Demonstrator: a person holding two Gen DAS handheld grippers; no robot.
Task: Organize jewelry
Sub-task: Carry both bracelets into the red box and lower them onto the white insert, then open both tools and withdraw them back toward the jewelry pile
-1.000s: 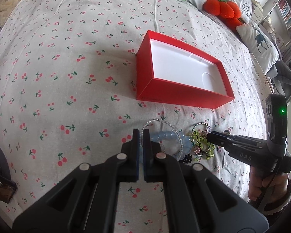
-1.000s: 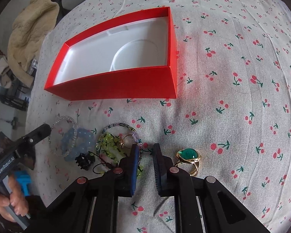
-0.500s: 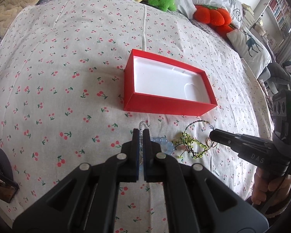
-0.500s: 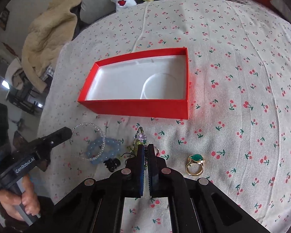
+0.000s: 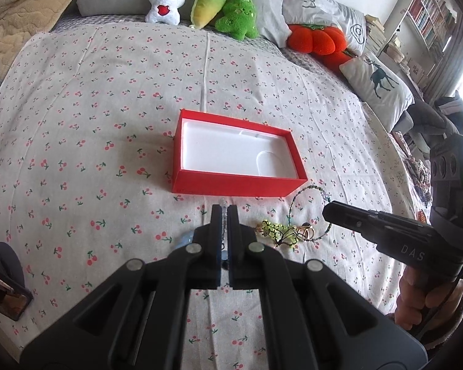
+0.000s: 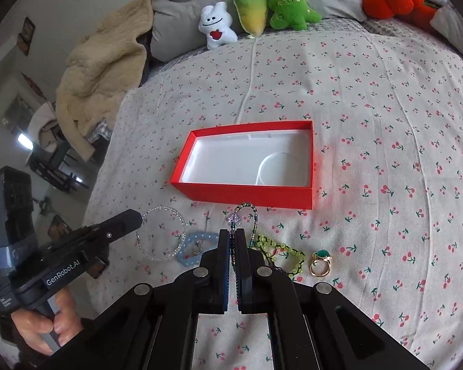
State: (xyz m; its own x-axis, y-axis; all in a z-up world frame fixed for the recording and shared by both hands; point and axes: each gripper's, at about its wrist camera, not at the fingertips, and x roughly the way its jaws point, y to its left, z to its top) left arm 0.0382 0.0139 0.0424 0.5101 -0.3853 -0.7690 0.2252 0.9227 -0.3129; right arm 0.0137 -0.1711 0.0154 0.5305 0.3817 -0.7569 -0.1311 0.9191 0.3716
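A red box [image 6: 247, 195] with a white lining sits on a bed [image 6: 385, 123] spread in cream cloth printed with red cherries. Nearby lie a pale-blue beaded bracelet [image 6: 197, 246], a yellow-green beaded piece [image 6: 281, 251] and a gold ring [image 6: 320, 263] with a green stone.

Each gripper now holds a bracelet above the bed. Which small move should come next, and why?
Probably carry the right gripper, shut on the dark beaded bracelet with a purple charm, forward over the empty red cardboard box just ahead, then open.
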